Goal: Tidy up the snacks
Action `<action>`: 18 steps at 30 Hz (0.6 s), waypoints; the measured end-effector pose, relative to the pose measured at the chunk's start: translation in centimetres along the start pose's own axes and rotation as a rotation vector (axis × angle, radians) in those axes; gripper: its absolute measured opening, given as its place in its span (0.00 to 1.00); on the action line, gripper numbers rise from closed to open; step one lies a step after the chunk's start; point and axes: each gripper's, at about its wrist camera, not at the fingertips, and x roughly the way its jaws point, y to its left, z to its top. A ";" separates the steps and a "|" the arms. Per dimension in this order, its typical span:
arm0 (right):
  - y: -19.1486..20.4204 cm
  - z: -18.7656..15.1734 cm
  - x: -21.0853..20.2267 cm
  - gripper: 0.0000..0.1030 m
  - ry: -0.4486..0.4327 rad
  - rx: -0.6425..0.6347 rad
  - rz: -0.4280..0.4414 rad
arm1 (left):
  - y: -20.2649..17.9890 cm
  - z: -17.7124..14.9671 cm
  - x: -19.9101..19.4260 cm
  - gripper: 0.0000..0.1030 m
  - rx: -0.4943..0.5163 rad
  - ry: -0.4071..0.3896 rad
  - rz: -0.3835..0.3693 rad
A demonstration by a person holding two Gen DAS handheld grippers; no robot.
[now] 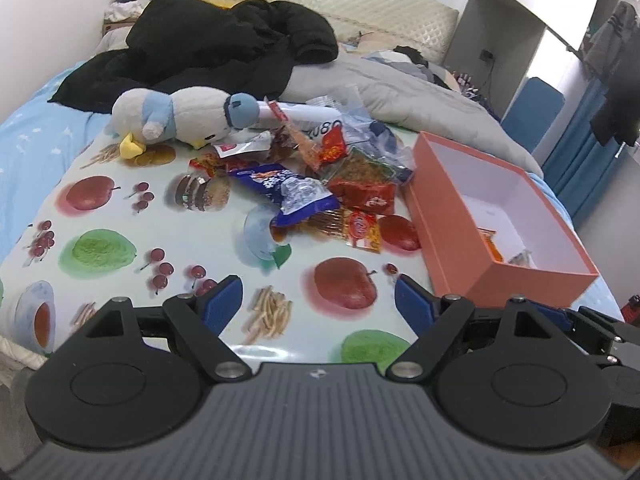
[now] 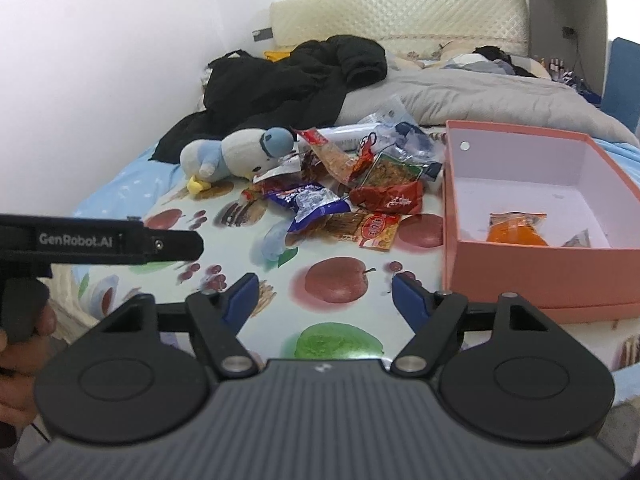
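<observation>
Snack packets (image 2: 344, 200) lie in a loose heap on a fruit-printed cloth (image 1: 120, 248) spread over a bed (image 1: 24, 136). On top of the heap sits a blue-and-white packet (image 1: 292, 192), with a red packet (image 1: 366, 196) just beside it and an orange-yellow packet (image 1: 360, 228) at the near edge. A plush penguin (image 1: 180, 116) lies on its side at the far left of the heap, touching the nearest wrappers. To the right of the heap stands an open salmon-pink box (image 2: 532, 256); an orange packet (image 2: 516, 228) and a small clear one rest inside it against the near wall. Behind all this a black jacket (image 1: 208, 44) and a grey quilt (image 1: 420, 92) are bunched on the bed.

The left hand-held gripper (image 1: 318, 304) hangs over the printed cloth short of the heap, its blue fingers (image 1: 224, 300) wide apart with nothing between them. The right hand-held gripper (image 2: 324, 300) is likewise spread and empty, near the box's front corner. In the right wrist view, a hand (image 2: 20, 344) grips the handle of the left tool.
</observation>
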 end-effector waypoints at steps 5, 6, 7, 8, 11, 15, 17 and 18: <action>-0.2 0.4 3.3 0.74 0.028 -0.008 0.000 | 1.5 0.9 3.9 0.84 -0.009 0.023 0.015; -0.3 0.4 4.1 0.74 0.035 -0.005 0.000 | 1.8 1.1 4.7 0.84 -0.010 0.028 0.017; -0.5 0.5 4.8 0.74 0.040 -0.003 0.000 | 2.1 1.3 5.5 0.84 -0.010 0.034 0.019; -0.6 0.5 5.6 0.73 0.045 -0.002 -0.001 | 2.3 1.5 6.3 0.84 -0.011 0.040 0.020; -1.0 0.6 7.9 0.72 0.060 -0.004 -0.007 | 3.1 2.3 8.8 0.84 -0.017 0.044 0.016; -1.5 1.1 11.0 0.71 0.073 -0.009 -0.009 | 3.9 3.6 12.0 0.84 -0.045 0.055 0.006; -1.9 1.3 12.5 0.72 0.083 -0.008 -0.013 | 4.2 4.3 13.6 0.84 -0.061 0.060 -0.003; -2.1 1.5 13.3 0.71 0.088 -0.006 -0.014 | 4.4 4.6 14.3 0.84 -0.066 0.063 -0.007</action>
